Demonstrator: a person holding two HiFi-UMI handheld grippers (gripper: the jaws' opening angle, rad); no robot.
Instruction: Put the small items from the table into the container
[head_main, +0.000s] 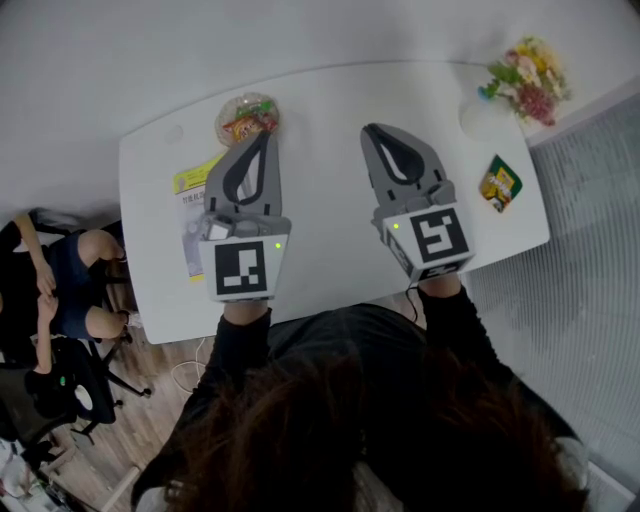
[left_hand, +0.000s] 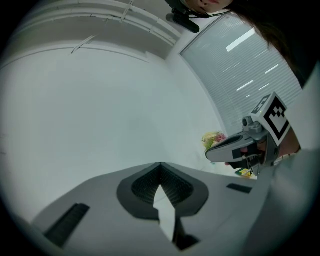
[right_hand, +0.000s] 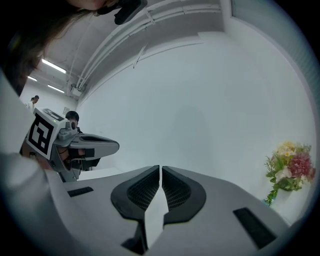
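Both grippers are held level above the white table and point at the far wall. My left gripper is shut with nothing in it; in its own view the jaws meet at the tip. My right gripper is shut and empty too, its tips touching. A round clear container with colourful snack packets inside sits just beyond the left gripper. A small green and yellow packet lies near the table's right edge, also visible as that packet below the right gripper.
A bunch of flowers stands at the table's far right corner. A yellow and white sheet lies under the left gripper. A person sits on a chair left of the table. A slatted blind runs along the right.
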